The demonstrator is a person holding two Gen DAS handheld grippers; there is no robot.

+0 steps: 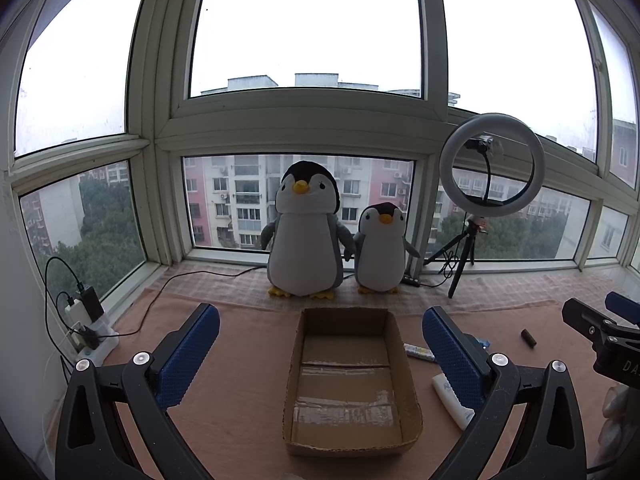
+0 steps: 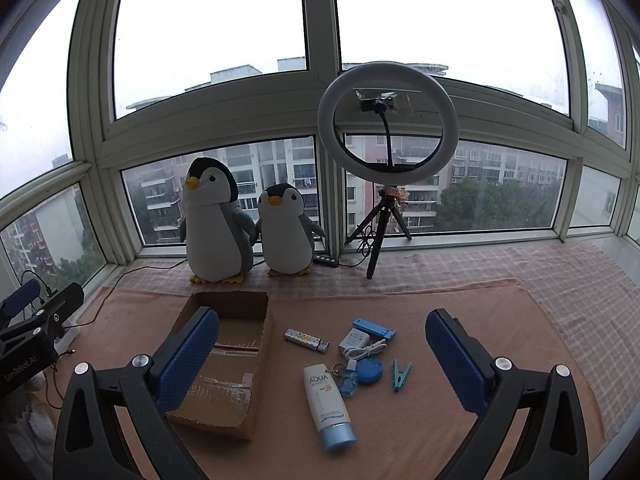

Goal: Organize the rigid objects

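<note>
Cardboard box [image 2: 224, 364] lower left of centre in the right wrist view, open and bare inside. Nothing sorted yet by the look of it; all still to do. Right of it on the pink cloth [image 2: 460, 312], loose: sunscreen tube [image 2: 326, 404], white charger [image 2: 354, 342], blue phone stand [image 2: 372, 327], round blue tin [image 2: 369, 370], patterned lighter [image 2: 306, 339], teal clothespin [image 2: 400, 374]. Left gripper [image 1: 320, 356] spread wide over the box, holding nothing. Right gripper [image 2: 322, 354] equally wide, unladen, above the clutter.

Two plush penguins [image 2: 216, 220] beside a ring light [image 2: 387, 122].
</note>
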